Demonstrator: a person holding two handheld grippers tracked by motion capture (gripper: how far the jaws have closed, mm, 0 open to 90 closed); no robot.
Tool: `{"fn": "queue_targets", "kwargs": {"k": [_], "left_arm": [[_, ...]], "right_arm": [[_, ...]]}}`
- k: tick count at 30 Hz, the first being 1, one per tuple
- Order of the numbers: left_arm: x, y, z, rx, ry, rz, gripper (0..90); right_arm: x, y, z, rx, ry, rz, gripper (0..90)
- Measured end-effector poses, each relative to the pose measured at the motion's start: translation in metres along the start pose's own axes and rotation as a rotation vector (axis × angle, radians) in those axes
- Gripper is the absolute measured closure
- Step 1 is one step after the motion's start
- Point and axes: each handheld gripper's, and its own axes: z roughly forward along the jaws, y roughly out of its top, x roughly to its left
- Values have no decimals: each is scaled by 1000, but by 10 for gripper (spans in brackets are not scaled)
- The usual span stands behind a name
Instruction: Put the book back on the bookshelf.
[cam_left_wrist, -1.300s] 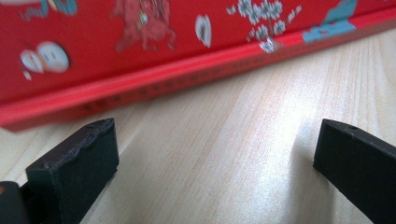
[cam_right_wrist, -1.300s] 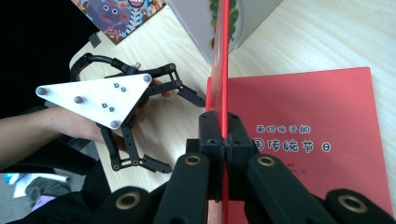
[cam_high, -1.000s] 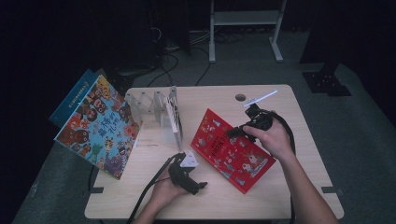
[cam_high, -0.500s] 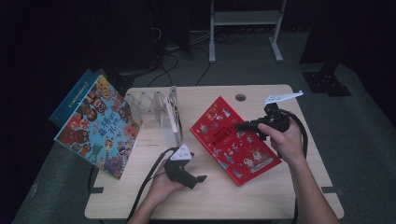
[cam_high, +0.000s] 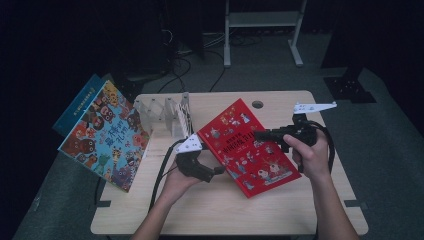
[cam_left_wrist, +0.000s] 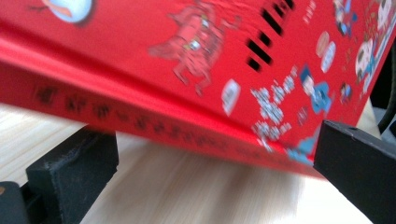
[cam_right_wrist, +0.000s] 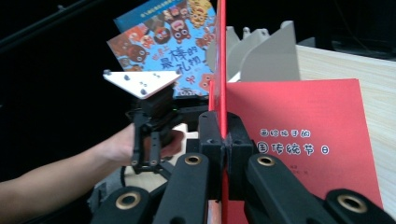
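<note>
**Red book lifted by its edge, rack waiting**

Your right gripper (cam_high: 260, 134) is clamped on the right edge of the red book (cam_high: 245, 147); in the right gripper view its jaws pinch the cover between them, the book (cam_right_wrist: 299, 135) standing on edge ahead of the camera. Your left gripper (cam_high: 216, 171) stands with its jaws apart at the book's lower left side, and in the left gripper view the spine (cam_left_wrist: 154, 126) hangs tilted just above the wooden table (cam_high: 220, 210), one black jaw on either side and neither pressing it. The step in hand looks like raising the book to stand it up. Next, you likely need to steady the spine with the left and carry the book toward the pale slotted rack (cam_high: 167, 115), just beyond its upper left corner, beside the colourful picture book (cam_high: 107, 135) leaning at the table's left edge.
</note>
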Motion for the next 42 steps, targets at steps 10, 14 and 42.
{"fn": "queue_targets", "kwargs": {"k": [10, 14, 42], "left_arm": [[5, -1, 1, -33, -55, -35, 3], [7, 0, -3, -55, -61, -46, 12], [12, 7, -35, -220, -211, -56, 477]], "right_arm": [[3, -8, 11, -33, 75, -15, 877], [3, -12, 13, -58, 86, -20, 877], [-2, -48, 18, -195, 156, -93, 873]]}}
